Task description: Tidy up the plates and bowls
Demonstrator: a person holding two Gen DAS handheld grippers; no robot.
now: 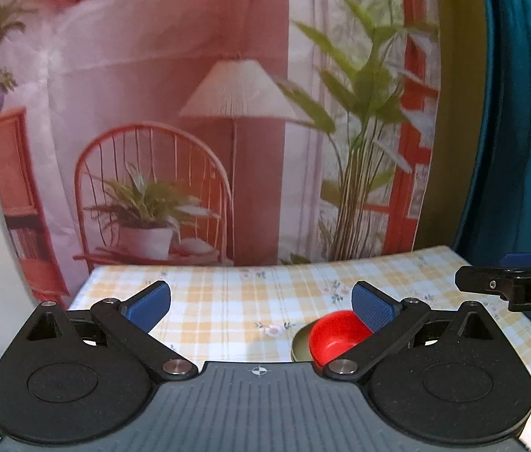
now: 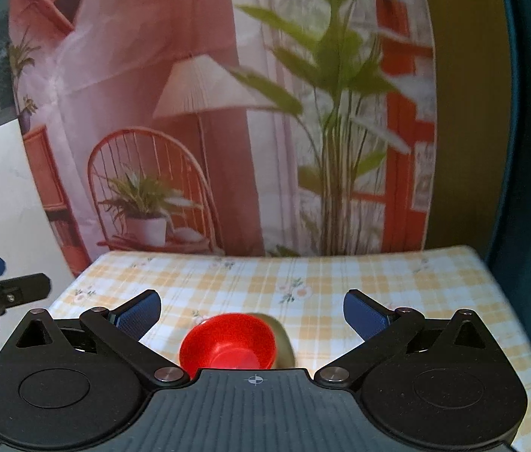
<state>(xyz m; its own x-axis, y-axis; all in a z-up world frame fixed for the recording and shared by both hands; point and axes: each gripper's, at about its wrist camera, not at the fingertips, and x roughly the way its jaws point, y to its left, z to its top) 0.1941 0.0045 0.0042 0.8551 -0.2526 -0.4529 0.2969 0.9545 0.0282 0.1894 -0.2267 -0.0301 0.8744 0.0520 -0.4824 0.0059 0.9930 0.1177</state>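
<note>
Red glossy bowl sits on an olive plate atop your checked tablecloth; your left gripper and right gripper gape empty above it.

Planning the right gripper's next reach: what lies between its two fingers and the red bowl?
Only bare checked tablecloth. In the right wrist view the red bowl sits low between the right gripper's open fingers, on an olive plate.

White letters "DAS" (cut off) on right gripper
</note>
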